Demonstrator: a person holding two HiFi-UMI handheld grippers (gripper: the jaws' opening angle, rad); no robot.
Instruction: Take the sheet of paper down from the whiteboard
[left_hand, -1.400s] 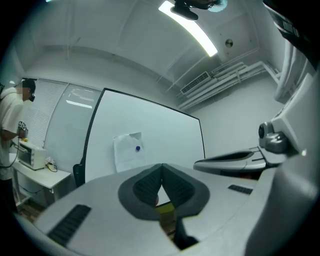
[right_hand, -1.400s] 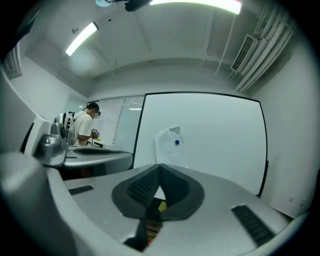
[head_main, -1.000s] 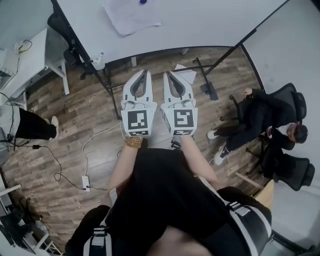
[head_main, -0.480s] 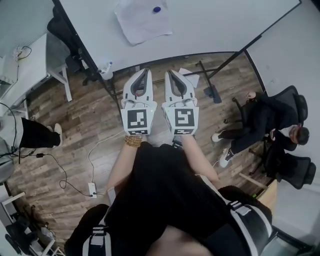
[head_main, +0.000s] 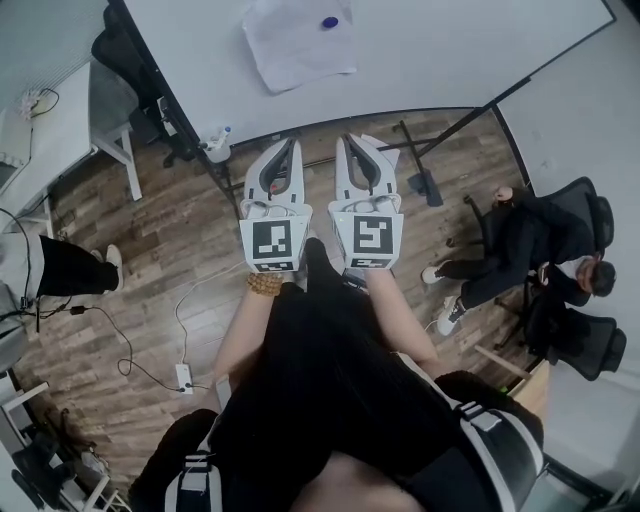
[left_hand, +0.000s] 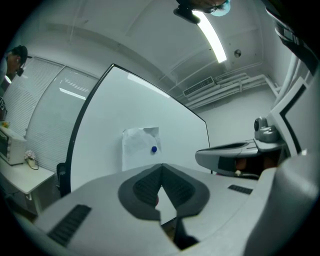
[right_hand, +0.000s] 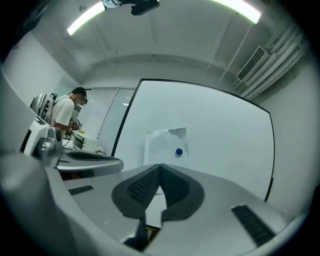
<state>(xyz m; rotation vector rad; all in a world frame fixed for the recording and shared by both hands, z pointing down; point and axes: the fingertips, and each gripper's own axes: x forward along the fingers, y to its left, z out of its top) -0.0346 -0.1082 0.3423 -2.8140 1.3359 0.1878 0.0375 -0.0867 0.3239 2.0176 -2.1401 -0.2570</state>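
Creased paper sheet (head_main: 298, 50), blue magnet (head_main: 330, 22) pinning it to whiteboard (head_main: 450, 50)

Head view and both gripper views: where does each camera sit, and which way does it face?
Head view: on the person's head, facing steeply down toward the whiteboard; shows both forearms, left tongs, right tongs.
Left gripper view: on the left tongs, facing forward along their shut jaws at the whiteboard; the right tongs show at right.
Right gripper view: on the right tongs, facing likewise; the left tongs show at left.
All three share the sheet of paper under its blue magnet.
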